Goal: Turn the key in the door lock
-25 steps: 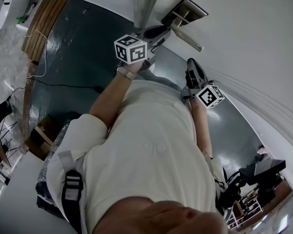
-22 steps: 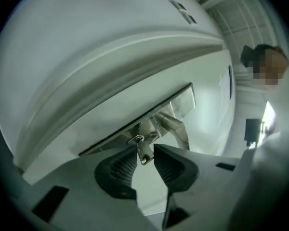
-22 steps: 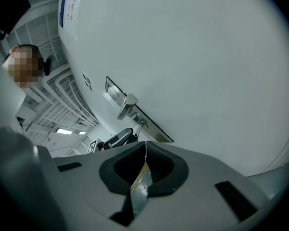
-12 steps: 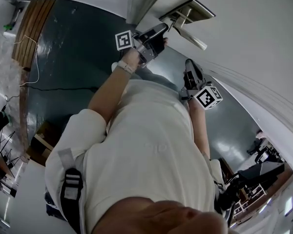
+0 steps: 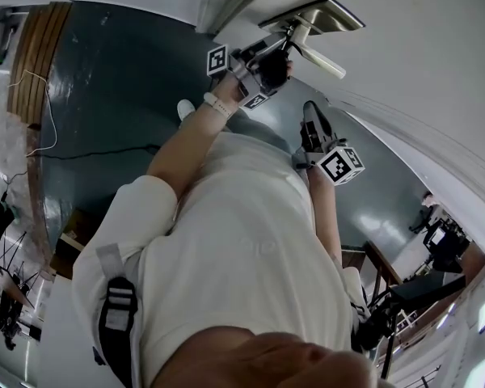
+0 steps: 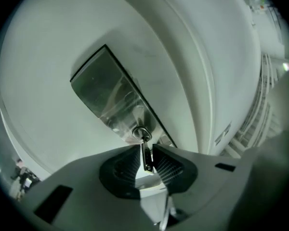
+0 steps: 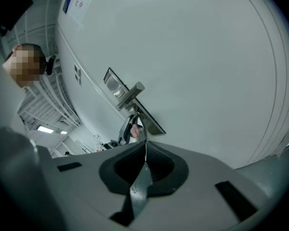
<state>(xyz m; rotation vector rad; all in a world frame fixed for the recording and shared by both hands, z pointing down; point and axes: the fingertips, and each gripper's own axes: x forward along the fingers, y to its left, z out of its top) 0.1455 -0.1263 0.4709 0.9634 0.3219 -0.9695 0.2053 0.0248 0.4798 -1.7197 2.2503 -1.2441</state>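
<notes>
My left gripper [image 6: 145,149] points up at a white door [image 6: 43,66]. Its jaws stand on either side of a small key [image 6: 146,158], which sits in the lock cylinder [image 6: 141,133] of a long metal plate [image 6: 103,93]. The jaws have just been opening. They are now a little apart, with a thin gap between the key and each pad, so I judge the key is not pinched. My right gripper [image 7: 145,154] hangs back from the door, jaws pressed together on nothing, looking toward the lever handle [image 7: 131,94].

I read this as a pause within the turning step: the key is in the lock and the grip is let go. The next move calls for closing squarely on the key's flat sides. Then I would roll the wrist about the key's own line, without pulling it out or bending it.

I cannot tell how far the key is turned. Nor can I tell whether the bolt has moved, since the door's edge is outside both gripper views. The pads hide the key's lower end. In the head view my own torso fills most of the frame, and the key is too small to see.
</notes>
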